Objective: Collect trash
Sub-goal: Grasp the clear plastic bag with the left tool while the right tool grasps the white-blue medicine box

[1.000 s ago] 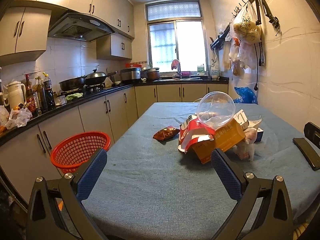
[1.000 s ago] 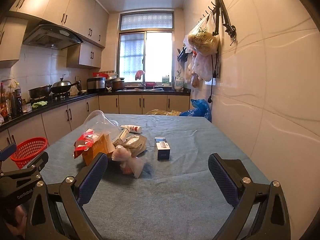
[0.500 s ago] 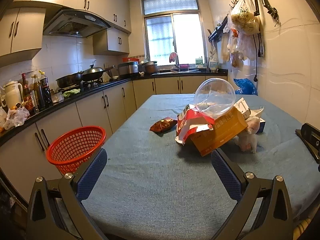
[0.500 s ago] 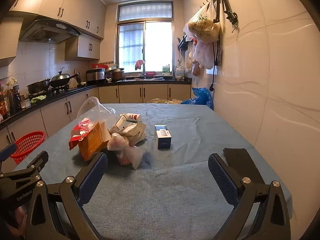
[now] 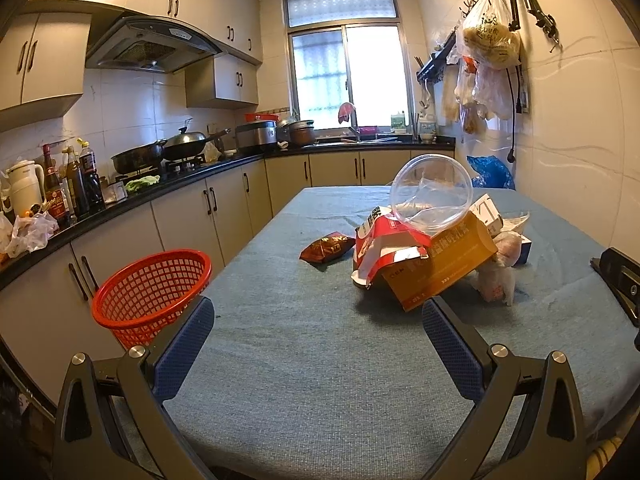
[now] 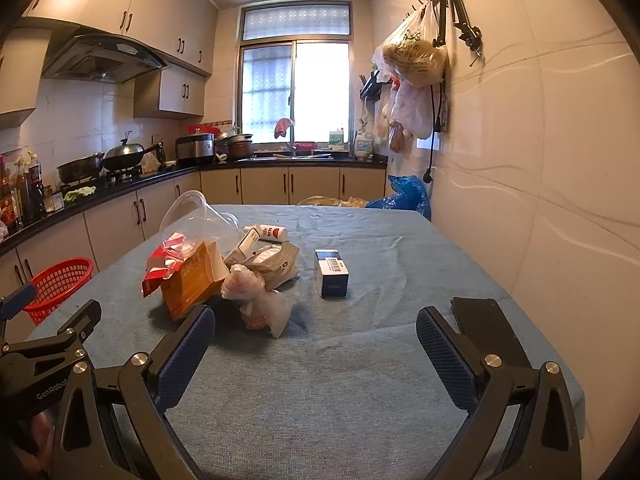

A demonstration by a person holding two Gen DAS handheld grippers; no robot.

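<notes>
Best to keep left gripper (image 5: 318, 344) and right gripper (image 6: 316, 346) spread wide, empty, and reach first for the clear plastic bowl (image 5: 431, 195) perched atop the orange box (image 5: 440, 264), then drop it into the red basket (image 5: 154, 282).

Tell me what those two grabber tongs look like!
Both the left tongs and the right tongs have black frames with silver bolts. Each finger wears a blue bumpy pad. In the right view, the left one's side shows white letters.

Matt woven cloth covers the table (image 5: 304, 380); glossy clear plastic bowl (image 5: 431, 194); seemingly cardboard orange box (image 5: 440, 268).
</notes>
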